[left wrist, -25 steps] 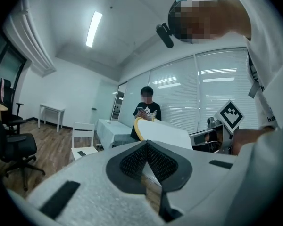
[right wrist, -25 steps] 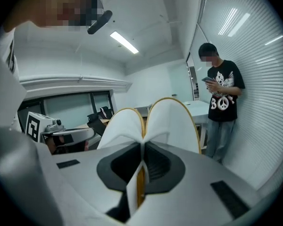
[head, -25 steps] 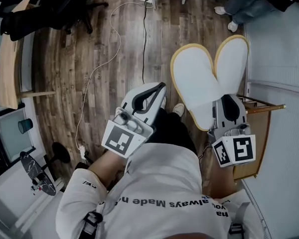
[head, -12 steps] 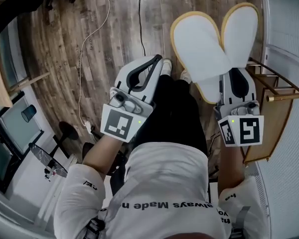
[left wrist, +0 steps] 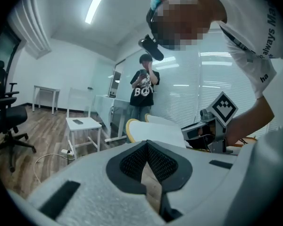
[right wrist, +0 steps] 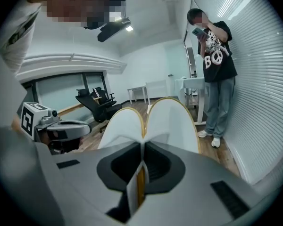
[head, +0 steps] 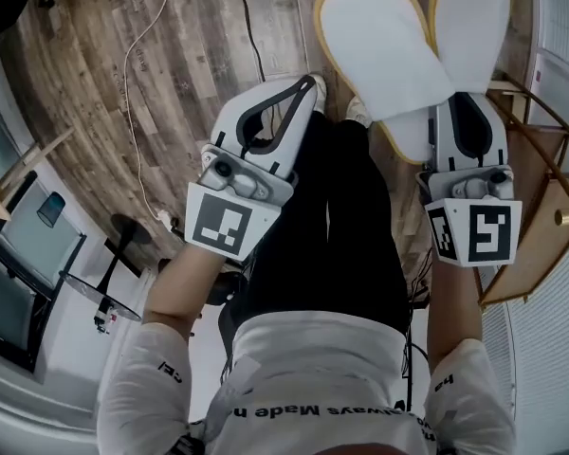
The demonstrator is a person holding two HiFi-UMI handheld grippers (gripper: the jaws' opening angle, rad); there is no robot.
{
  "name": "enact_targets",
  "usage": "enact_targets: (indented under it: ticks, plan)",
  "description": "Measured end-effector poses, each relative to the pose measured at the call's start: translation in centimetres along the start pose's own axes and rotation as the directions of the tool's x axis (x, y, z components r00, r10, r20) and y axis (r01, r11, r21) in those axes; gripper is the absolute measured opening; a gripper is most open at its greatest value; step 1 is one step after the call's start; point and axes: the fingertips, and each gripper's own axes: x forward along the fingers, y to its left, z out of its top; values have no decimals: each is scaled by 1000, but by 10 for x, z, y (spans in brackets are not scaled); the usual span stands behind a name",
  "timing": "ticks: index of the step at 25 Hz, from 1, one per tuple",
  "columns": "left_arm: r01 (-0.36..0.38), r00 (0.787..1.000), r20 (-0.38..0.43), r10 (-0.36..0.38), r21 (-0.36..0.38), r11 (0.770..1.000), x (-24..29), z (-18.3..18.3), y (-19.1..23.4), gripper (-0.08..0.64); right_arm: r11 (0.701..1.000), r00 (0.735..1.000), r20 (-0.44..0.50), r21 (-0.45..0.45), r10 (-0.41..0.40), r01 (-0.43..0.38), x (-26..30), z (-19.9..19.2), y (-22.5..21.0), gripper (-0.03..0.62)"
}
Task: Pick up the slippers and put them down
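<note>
slippers held off the floor: a pair of white, yellow-rimmed slippers was gripped at the heels between the clenched jaws of the right gripper. the two soles were fanned apart in a v above the wooden floor. the left gripper was carried alongside, across the person's black trousers, its jaws closed tip to tip with nothing caught between them.

open boards were left to the left of that gripper, crossed only by a thin white cable. on the right the room was tight. a wooden rack and a wall of blinds were set close to the outer slipper's rim. whether the rim touched the rack could not be judged from above.

from the right gripper view the heels were seen pinched edge-on, one slipper leaning to each side. a bystander in a black t-shirt was shown standing by the blinds beyond the toes, with an office chair further back; neither was caught by the head view. a white stool on the boards was shown only in the left gripper view.
</note>
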Motion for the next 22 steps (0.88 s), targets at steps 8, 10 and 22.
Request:
enact_targets:
  ticks: [8,10,22]
  plan:
    - [-19,1000,-18,20,24,1000,37,-108,24,11,1000,999,-49,-7,6,-6,70,-107,-27,25]
    - [-6,1000,-28,7,41,999,47,-137,26,11,1000,999,-54,-16,8,-9,83,-136,-36,25]
    - [93,995,-54,-90,62,994,122,-343,57,11,994,997,-68,-92,44,-50,190,-329,-72,25]
